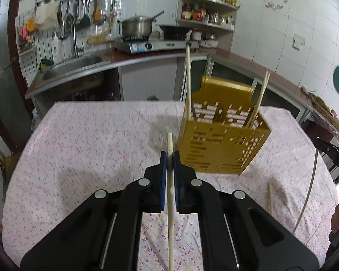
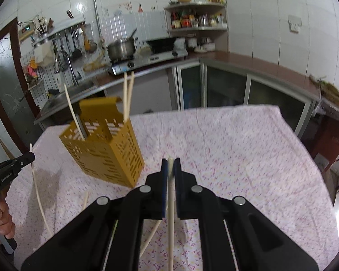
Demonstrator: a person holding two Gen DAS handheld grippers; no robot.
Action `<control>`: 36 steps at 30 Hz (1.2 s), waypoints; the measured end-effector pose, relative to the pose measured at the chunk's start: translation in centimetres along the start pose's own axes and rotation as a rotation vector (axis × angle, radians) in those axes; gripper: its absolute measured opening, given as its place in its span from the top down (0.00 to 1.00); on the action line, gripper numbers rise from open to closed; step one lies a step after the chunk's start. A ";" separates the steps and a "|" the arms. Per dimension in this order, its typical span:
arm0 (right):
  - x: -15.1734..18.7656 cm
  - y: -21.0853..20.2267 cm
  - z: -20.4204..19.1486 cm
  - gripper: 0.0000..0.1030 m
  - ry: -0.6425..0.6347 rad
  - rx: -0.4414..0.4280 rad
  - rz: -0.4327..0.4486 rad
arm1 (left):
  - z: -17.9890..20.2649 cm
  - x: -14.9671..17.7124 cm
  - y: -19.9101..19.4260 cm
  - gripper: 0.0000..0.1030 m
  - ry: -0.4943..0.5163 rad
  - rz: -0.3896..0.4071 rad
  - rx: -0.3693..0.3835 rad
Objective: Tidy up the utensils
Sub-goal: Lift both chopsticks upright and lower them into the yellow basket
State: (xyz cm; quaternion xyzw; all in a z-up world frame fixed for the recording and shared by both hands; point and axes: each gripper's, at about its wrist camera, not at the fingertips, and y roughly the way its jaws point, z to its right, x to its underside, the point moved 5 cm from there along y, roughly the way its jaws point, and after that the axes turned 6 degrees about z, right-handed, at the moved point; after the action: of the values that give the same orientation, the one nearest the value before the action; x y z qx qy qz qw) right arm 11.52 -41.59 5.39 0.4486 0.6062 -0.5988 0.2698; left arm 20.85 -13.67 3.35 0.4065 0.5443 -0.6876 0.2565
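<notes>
A gold perforated utensil holder (image 1: 223,135) stands on the floral tablecloth (image 1: 90,140), with three chopsticks upright in it (image 1: 188,83). It also shows in the right wrist view (image 2: 108,146). My left gripper (image 1: 169,158) is shut on a pale chopstick (image 1: 170,203), just left of the holder. My right gripper (image 2: 170,166) is shut on another chopstick (image 2: 170,214), right of the holder. Loose chopsticks lie on the cloth (image 1: 270,197) (image 2: 150,237).
The table's far edge meets a kitchen counter with a sink (image 1: 72,67), a gas stove with a pot (image 1: 137,26) and a corner shelf (image 1: 205,15). The right gripper shows at the left view's right edge (image 1: 332,153); the left gripper at the right view's left edge (image 2: 11,167).
</notes>
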 end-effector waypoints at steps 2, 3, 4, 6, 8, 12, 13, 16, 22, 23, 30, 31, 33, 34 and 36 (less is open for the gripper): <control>-0.8 -1.0 -0.2 0.94 -0.007 -0.001 0.027 | 0.3 -0.7 -1.0 0.96 0.008 0.031 -0.001; -1.2 -1.7 -0.3 0.94 -0.010 -0.004 0.044 | 0.4 -1.0 -1.4 0.96 0.008 0.040 0.001; -1.5 -2.1 -0.5 0.94 -0.012 -0.011 0.057 | 0.5 -1.3 -1.9 0.96 0.005 0.050 0.005; -1.9 -3.0 -0.6 0.94 -0.011 -0.019 0.076 | 0.5 -1.7 -2.6 0.96 0.003 0.069 0.007; -2.2 -3.8 -0.7 0.94 -0.015 -0.025 0.096 | 0.5 -2.1 -3.3 0.96 0.002 0.088 0.008; -2.8 -5.3 -1.1 0.94 -0.023 -0.027 0.133 | 0.7 -2.8 -4.8 0.96 0.003 0.119 0.013; -2.9 -5.7 -1.2 0.94 -0.025 -0.028 0.141 | 0.7 -2.9 -5.0 0.96 0.004 0.124 0.013; -3.4 -6.8 -1.6 0.94 -0.037 -0.027 0.168 | 0.8 -3.2 -5.7 0.96 0.000 0.137 0.017; -4.5 -8.7 -1.9 0.94 -0.047 -0.041 0.204 | 1.3 -4.1 -7.2 0.96 0.007 0.167 0.027; -4.7 -8.9 -2.0 0.94 -0.048 -0.044 0.209 | 1.3 -4.3 -7.4 0.96 0.008 0.172 0.028; -7.0 -10.9 -2.9 0.94 -0.070 -0.050 0.262 | 2.1 -6.6 -9.1 0.96 0.027 0.215 0.039; -7.2 -11.1 -3.1 0.94 -0.074 -0.051 0.268 | 2.2 -6.8 -9.2 0.96 0.030 0.221 0.039; -7.8 -11.6 -3.3 0.94 -0.082 -0.051 0.282 | 2.3 -7.4 -9.6 0.96 0.032 0.232 0.039; -8.0 -11.7 -3.4 0.94 -0.083 -0.053 0.285 | 2.3 -7.7 -9.8 0.96 0.032 0.237 0.041; -8.4 -12.1 -3.6 0.94 -0.090 -0.052 0.293 | 2.5 -8.1 -10.0 0.96 0.034 0.246 0.042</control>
State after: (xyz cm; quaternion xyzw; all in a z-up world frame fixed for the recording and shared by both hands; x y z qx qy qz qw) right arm 5.62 -38.49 18.97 0.4977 0.5367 -0.5567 0.3928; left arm 16.57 -14.04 15.78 0.4869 0.4799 -0.6554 0.3210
